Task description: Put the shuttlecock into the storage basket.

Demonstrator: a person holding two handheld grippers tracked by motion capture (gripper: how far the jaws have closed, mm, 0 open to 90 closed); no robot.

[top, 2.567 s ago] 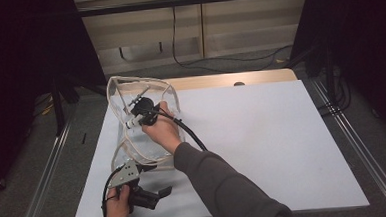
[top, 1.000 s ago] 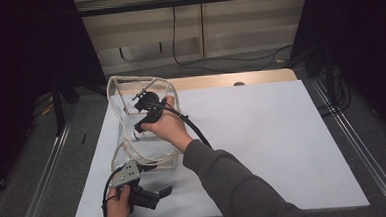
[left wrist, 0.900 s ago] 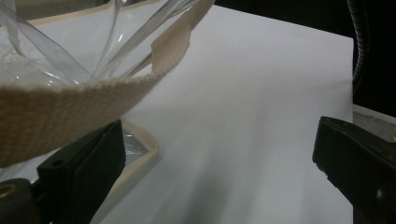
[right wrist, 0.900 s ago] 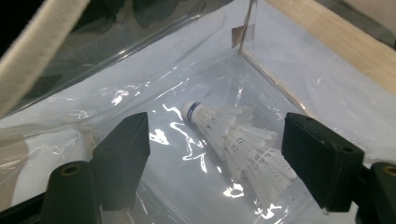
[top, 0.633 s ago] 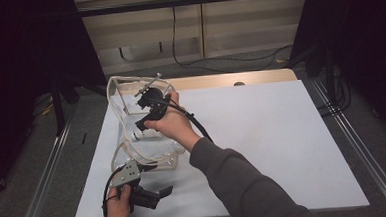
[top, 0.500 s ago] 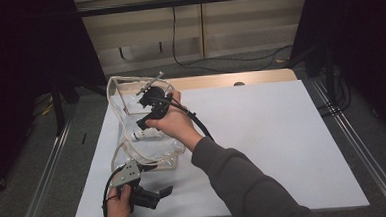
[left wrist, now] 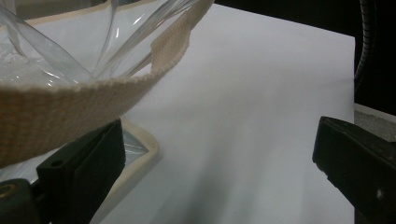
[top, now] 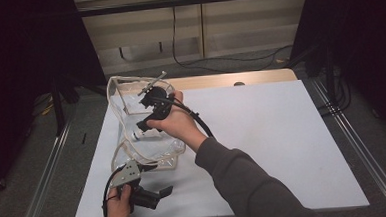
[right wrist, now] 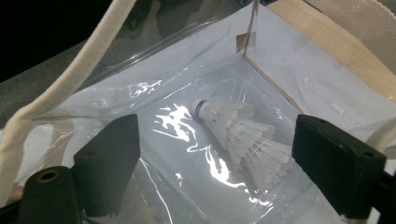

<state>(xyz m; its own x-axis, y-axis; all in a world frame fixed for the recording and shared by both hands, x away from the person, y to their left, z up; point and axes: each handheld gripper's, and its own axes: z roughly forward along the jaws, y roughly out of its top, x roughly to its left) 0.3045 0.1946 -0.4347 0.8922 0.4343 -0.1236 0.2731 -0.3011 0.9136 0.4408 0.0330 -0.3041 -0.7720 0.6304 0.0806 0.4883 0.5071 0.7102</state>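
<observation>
White feathered shuttlecock (right wrist: 243,135) lies loose on the floor of the clear plastic tote bag with cream webbing trim (top: 125,99), under the right gripper (top: 148,113).

In the high view the bag stands at about ten o'clock on the white table sheet (top: 283,144). The right gripper's jaws have just been opening; they stand apart above the shuttlecock, gripping nothing. At seven o'clock the left gripper (top: 158,195) is spread wide and empty, its one jaw seemingly just under the cream webbing handle (left wrist: 70,100), though contact is hard to judge.
</observation>
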